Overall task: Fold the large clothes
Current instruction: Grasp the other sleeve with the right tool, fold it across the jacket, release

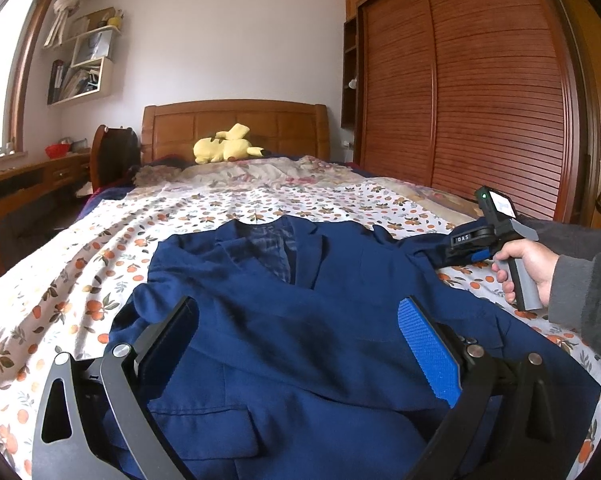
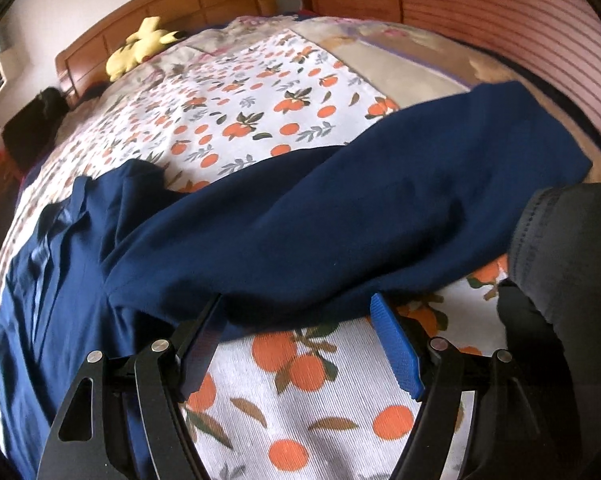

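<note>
A navy blue blazer point(image 1: 300, 280) lies front-up on the orange-print bed sheet point(image 1: 100, 248), collar toward the headboard. My left gripper point(image 1: 298, 302) hovers open over its lower front, blue pads wide apart and nothing pinched. One sleeve point(image 2: 340, 208) stretches out across the sheet toward the bed's right side. My right gripper point(image 2: 297, 299) points down at the near edge of that sleeve with its jaws spread wide; the pads do not press the cloth. In the left wrist view a hand point(image 1: 528, 260) holds that gripper at the blazer's right shoulder.
A yellow plush toy point(image 1: 224, 146) rests by the wooden headboard point(image 1: 236, 120). A slatted wardrobe point(image 1: 480, 100) runs along the bed's right side. A desk point(image 1: 28, 176) and chair point(image 1: 112, 152) stand at the left. A dark-sleeved arm point(image 2: 568, 240) reaches in over the sheet point(image 2: 300, 380).
</note>
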Demonstrator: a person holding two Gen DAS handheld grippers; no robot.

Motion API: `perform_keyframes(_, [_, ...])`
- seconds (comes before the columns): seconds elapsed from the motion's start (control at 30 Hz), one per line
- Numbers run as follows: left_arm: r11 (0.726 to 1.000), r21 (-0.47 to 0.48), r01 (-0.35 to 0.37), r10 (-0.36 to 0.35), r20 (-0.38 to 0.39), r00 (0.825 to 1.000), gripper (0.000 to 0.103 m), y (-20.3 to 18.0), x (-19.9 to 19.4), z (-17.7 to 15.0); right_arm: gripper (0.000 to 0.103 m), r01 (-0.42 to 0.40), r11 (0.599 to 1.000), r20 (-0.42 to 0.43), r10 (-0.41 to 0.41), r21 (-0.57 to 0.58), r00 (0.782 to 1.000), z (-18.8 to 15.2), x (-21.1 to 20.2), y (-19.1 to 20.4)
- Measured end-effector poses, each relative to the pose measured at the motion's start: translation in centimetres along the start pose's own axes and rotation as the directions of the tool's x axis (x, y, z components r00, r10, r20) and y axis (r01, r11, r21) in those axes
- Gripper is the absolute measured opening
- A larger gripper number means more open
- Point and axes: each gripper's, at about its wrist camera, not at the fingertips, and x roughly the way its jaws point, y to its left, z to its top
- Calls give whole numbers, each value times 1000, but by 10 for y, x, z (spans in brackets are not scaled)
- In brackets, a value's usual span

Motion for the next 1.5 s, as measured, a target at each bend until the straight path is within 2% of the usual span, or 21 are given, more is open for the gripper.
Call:
perform_keyframes(0.1, [1000,2,2,-2,-3,1000,100,0,1,0,68,5,1000,-3,-5,17,1000,5,5,1])
perform_keyframes(0.2, [1000,7,2,-2,-10,1000,100,-1,3,0,42,37,999,1,-37,-7,999,12,10,6])
perform_keyframes(0.27, [1000,6,2,-2,-14,1000,100,-1,4,-1,8,43,999,0,-43,-22,999,16,10,8])
perform_keyframes(0.33, [1000,5,5,-4,-17,1000,100,0,5,-1,3,40,998,14,-39,-50,999,20,6,14])
perform_keyframes(0.53, [1000,6,7,-7,-22,1000,100,1,7,-2,2,-3,987,152,28,-162,988,26,-41,45])
perform_keyframes(0.6, [1000,7,8,-8,-24,1000,100,1,7,-3,2,-48,971,177,91,-235,980,21,-62,66])
perform_keyframes(0.7, [1000,8,9,-9,-31,999,100,1,9,-4,2,-103,940,176,167,-325,970,12,-83,95])
perform_keyframes(0.8, [1000,8,10,-10,-37,999,100,1,11,-4,2,-186,884,128,264,-430,956,-13,-102,128])
perform_keyframes(0.87, [1000,7,10,-10,-38,999,100,1,11,-5,2,-212,857,93,287,-470,953,-28,-104,144])
perform_keyframes(0.97, [1000,5,11,-11,-39,999,100,2,11,-5,2,-215,841,43,271,-497,962,-50,-101,155])
perform_keyframes(1.13, [1000,5,13,-13,-39,999,100,2,11,-5,4,-193,869,19,226,-456,974,-62,-102,140])
perform_keyframes(1.37, [1000,2,30,-30,-39,999,100,2,9,-4,4,-142,886,70,192,-442,979,-54,-132,115])
perform_keyframes(1.5, [999,17,35,-34,-33,999,100,0,5,-4,13,-103,908,120,164,-405,979,-39,-145,101])
